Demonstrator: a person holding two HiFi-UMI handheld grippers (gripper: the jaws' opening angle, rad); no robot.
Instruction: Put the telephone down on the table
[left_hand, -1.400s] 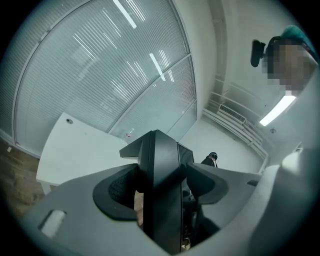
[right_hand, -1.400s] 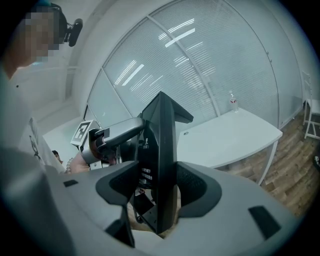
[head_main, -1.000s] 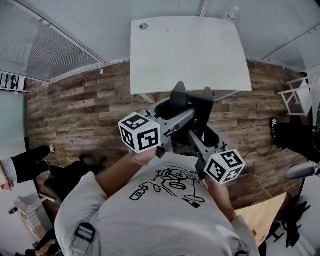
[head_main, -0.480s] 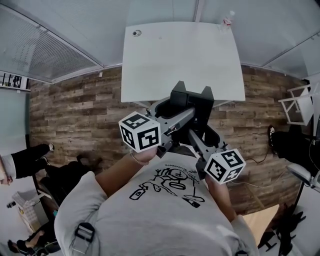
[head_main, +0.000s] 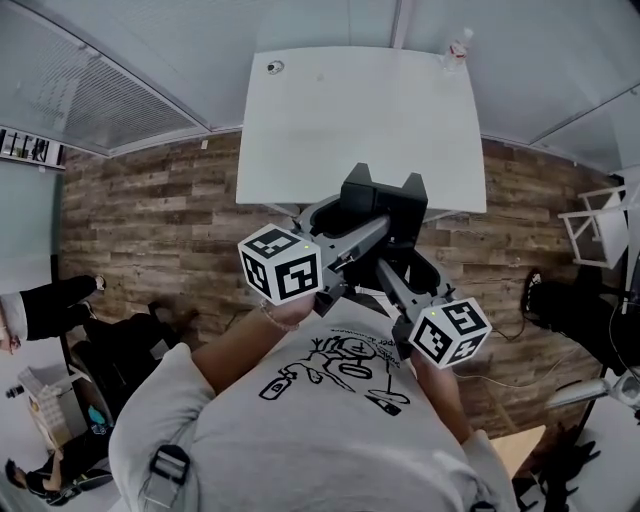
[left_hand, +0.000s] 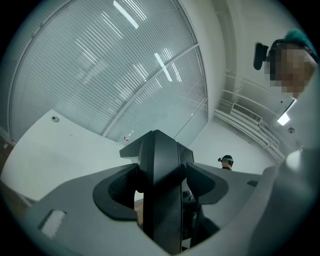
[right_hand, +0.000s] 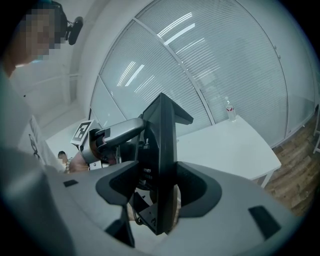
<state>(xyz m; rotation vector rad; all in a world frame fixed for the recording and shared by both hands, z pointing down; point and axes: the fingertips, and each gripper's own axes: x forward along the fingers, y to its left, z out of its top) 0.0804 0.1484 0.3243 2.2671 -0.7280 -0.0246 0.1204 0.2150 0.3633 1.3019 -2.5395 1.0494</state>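
A black telephone hangs upright in the air, just short of the near edge of the white table. My left gripper is shut on it from the left, and my right gripper is shut on it from below right. In the left gripper view the telephone stands edge-on between the jaws of my left gripper. The right gripper view shows the telephone clamped in my right gripper, with the left gripper's arm reaching in behind it.
A plastic bottle stands at the table's far right corner and a small round object at its far left. Wood floor lies around the table. A white chair is at the right and a person's sleeve at the left.
The table's near edge has come closer to the telephone in the head view. Both grippers keep the same hold on the telephone.
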